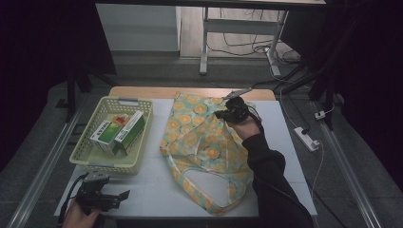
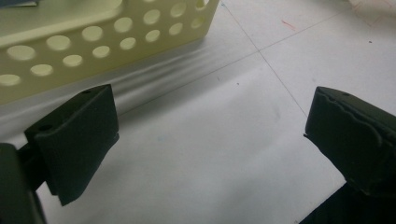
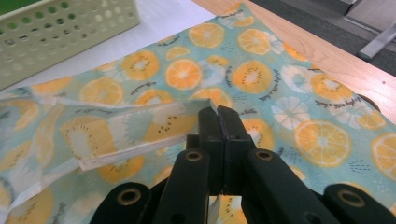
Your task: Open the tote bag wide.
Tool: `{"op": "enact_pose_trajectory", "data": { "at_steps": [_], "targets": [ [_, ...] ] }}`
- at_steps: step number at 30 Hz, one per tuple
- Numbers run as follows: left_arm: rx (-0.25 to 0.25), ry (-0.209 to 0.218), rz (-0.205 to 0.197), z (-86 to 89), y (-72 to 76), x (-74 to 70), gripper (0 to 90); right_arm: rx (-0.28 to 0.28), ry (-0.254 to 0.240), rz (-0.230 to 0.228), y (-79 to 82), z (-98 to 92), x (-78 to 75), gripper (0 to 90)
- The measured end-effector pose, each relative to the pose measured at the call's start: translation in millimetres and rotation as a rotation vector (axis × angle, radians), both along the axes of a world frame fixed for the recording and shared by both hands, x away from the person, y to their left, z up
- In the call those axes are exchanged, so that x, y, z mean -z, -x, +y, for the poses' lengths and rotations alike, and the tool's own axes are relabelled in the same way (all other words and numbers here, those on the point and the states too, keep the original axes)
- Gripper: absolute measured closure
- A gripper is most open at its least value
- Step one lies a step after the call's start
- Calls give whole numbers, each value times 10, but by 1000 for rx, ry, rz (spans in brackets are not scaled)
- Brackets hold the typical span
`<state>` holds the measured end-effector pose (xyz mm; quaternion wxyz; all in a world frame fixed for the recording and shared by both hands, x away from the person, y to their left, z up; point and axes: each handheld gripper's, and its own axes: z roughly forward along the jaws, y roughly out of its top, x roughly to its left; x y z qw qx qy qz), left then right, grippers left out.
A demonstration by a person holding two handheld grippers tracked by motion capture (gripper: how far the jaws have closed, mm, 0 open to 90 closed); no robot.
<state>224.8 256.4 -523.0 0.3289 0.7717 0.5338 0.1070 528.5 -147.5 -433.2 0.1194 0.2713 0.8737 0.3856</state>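
The right gripper [image 1: 222,114] is clenched on a raised fold of the turquoise fabric bag printed with orange slices [image 1: 202,142], which lies across the middle of the white table [image 1: 152,190]. At the near left, the left gripper [image 1: 124,194] rests with jaws spread (nothing between them), just beside the pale yellow perforated plastic basket [image 1: 95,161].

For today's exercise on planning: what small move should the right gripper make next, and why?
Probably lift the pinched bag edge a little. The right gripper is shut on a fold of it, the bag lies flat, and boxes wait in the basket.
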Motion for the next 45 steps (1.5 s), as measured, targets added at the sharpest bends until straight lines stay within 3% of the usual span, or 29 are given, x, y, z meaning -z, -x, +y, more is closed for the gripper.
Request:
{"op": "enact_pose_trajectory", "data": {
  "at_steps": [5,13,22,26,32,42,45],
  "targets": [
    [1,0,0,-2,0,1,31,23,4,5,-99,11,111,896],
    [3,0,0,-1,1,0,32,42,43,29,-195,48,431,896],
    [4,-1,-2,-2,0,2,32,43,78,78,-186,53,740,890],
    [1,0,0,-3,0,2,32,42,97,95,-163,49,829,847],
    [0,0,1,-2,-1,2,33,52,22,114,-103,16,745,659],
    [0,0,0,-1,0,1,33,4,-38,52,126,14,452,392],
    [1,0,0,-1,1,0,33,-12,-64,83,182,13,397,308]
  ]
}}
